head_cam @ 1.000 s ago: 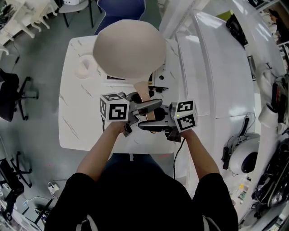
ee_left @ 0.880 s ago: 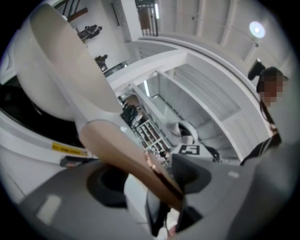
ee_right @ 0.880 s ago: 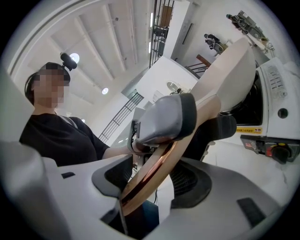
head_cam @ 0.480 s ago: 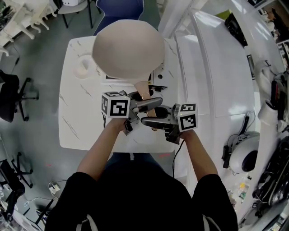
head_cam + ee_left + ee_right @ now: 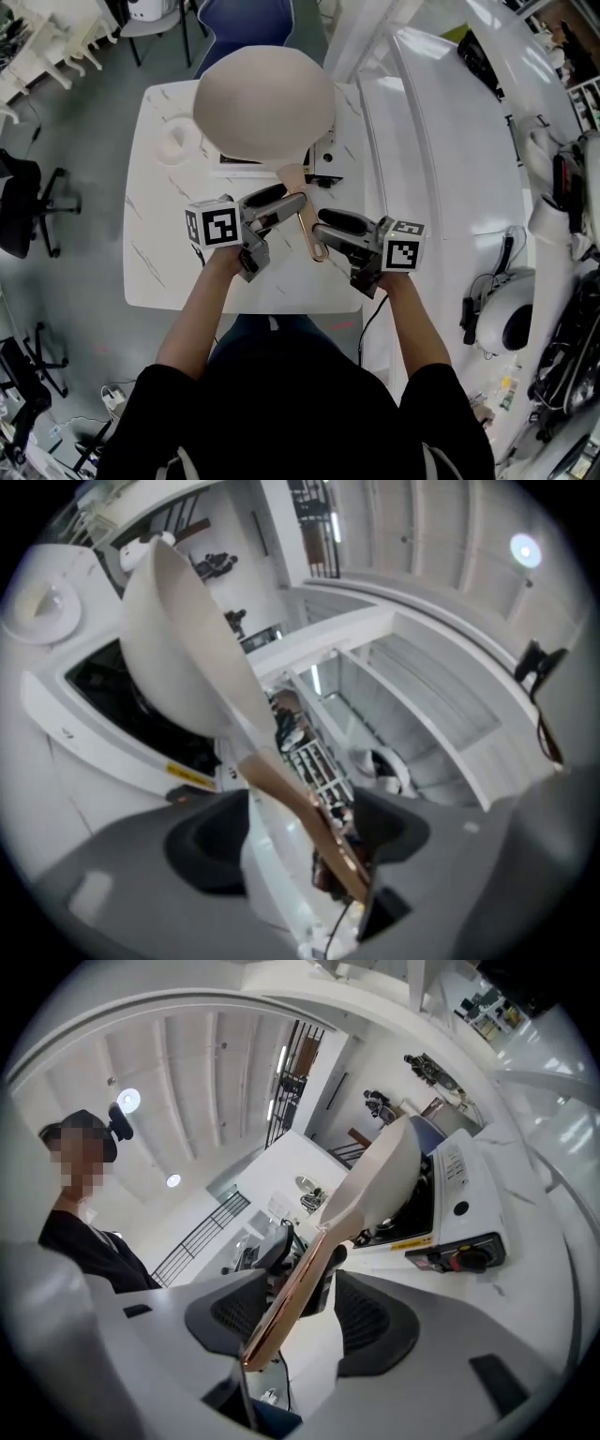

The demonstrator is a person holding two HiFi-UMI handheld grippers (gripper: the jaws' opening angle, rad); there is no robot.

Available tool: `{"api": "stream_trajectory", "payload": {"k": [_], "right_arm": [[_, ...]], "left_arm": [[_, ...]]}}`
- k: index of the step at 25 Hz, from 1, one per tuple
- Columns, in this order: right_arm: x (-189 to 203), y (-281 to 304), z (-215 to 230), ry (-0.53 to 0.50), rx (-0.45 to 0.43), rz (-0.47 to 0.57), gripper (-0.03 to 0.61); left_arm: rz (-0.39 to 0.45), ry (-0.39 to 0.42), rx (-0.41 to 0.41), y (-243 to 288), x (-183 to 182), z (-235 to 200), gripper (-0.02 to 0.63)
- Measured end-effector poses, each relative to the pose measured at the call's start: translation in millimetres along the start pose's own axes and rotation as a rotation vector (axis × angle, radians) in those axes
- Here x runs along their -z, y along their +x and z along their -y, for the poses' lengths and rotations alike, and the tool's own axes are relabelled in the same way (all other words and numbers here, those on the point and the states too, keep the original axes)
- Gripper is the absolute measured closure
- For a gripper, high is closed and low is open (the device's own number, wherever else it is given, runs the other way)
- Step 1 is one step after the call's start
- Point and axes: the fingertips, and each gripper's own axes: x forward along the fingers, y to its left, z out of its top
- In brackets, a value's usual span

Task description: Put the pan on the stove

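Sitting on the stove [image 5: 325, 157] at upper centre, the pan [image 5: 264, 101] points its handle [image 5: 307, 217] down-frame over the white table [image 5: 159, 239], which is bare on the left. The left gripper [image 5: 279, 202] and right gripper [image 5: 328, 228] flank the handle with jaws spread, clamping nothing. The left jaws have just been opening, and both grippers sit farther apart than a second ago.

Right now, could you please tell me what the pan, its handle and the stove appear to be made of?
Pan: probably coated metal, going by its smooth, matte cream surface.
Handle: looks like wood; it is brown with a warm sheen.
Stove: likely painted sheet metal, with a glossy white casing and a black top.
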Motion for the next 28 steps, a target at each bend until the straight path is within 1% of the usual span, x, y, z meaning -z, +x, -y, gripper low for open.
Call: {"api": "stream_trajectory", "payload": {"k": [3,4,6,7,9,11,12,17,20,22,24,28], "right_arm": [[-9,-4,0,-0.017,0.042,0.053,0.355],[-11,-6,1,-0.029,0.063,0.069,0.389],[-16,-12,2,-0.073,0.108,0.099,0.499],[-19,-14,1,-0.106,0.130,0.113,0.531],[-24,-18,-4,-0.187,0.173,0.133,0.544],[-31,-18,-14,-0.279,0.215,0.154,0.549],[-35,-18,-20,-0.323,0.233,0.166,0.551],[-57,-11,-62,-0.548,0.340,0.218,0.555],[-69,-6,-88,-0.651,0.421,0.245,0.556],[-74,-3,-106,-0.706,0.464,0.266,0.557],[-77,3,-123,-0.756,0.487,0.288,0.557],[-77,29,-150,-0.846,0.484,0.320,0.557]], "left_arm": [[0.047,0.007,-0.016,-15,-6,6,0.270],[0.059,0.019,-0.026,-20,-8,8,0.286],[0.079,0.061,-0.047,-30,-9,11,0.331],[0.091,0.089,-0.058,-35,-9,13,0.381],[0.130,0.161,-0.096,-48,-14,18,0.460],[0.170,0.263,-0.161,-62,-22,24,0.568],[0.184,0.317,-0.192,-68,-25,29,0.602],[0.236,0.578,-0.330,-95,-42,68,0.607],[0.282,0.708,-0.428,-114,-51,93,0.607],[0.319,0.764,-0.495,-128,-54,107,0.607],[0.356,0.809,-0.569,-143,-56,117,0.607],[0.433,0.894,-0.726,-181,-60,132,0.607]]}}
